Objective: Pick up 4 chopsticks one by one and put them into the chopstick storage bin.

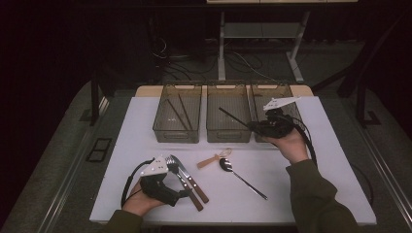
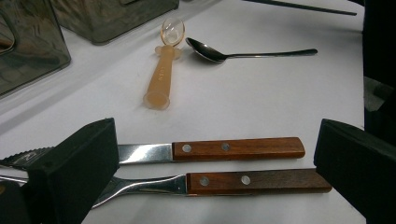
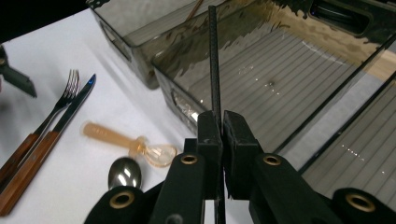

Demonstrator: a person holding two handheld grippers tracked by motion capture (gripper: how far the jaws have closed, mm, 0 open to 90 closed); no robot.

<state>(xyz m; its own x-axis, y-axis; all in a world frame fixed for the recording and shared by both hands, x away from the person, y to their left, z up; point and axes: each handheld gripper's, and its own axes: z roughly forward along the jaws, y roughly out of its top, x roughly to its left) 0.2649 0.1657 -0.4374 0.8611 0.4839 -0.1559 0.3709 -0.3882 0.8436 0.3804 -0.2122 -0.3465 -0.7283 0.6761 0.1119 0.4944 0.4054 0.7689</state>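
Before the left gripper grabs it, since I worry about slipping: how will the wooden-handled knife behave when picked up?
The knife looks stiff: steel blade, riveted wood handle. It lies flat, so it probably won't roll. The handle likely grips better than the shiny blade. The fork lies close beside it, so the open left gripper may nudge both.

Your tongs pinch a thin black stick that rises over the smoky plastic bin ahead. Left of the tongs, on the white worktop, lie two spoons, a fork and a knife.
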